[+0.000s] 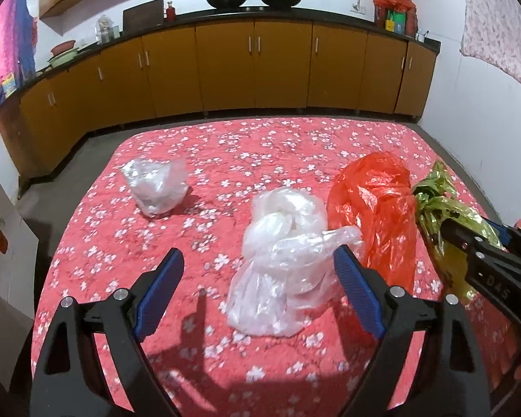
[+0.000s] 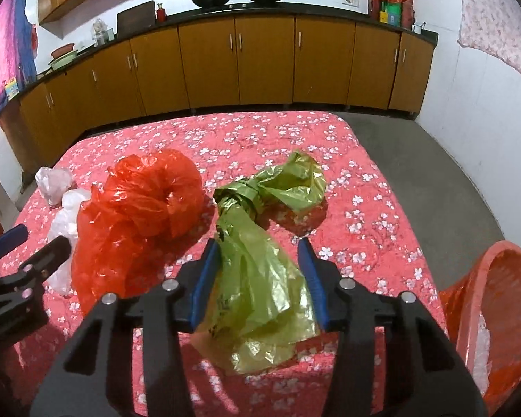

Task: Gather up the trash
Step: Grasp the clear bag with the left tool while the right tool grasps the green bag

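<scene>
Your far clear bag (image 1: pixel 155 186) sits crumpled on the left of the flowered red cloth (image 1: pixel 225 146) covering the tabletop, well apart from the rest. Your left claw (image 1: pixel 258 290) is spread wide, empty, its blue ribbed pads either side of the near clear bag (image 1: pixel 281 271); whether the right pad touches the film is hard to tell. Just beside it lies the glossy, wrinkled red bag (image 2: pixel 139 208). Your right claw (image 2: pixel 258 278) stands partly open around the knotted green bag (image 2: pixel 257 264), its left pad against the plastic. At the right edge, an orange basket (image 2: pixel 476 278) is cut off, something clear inside.
</scene>
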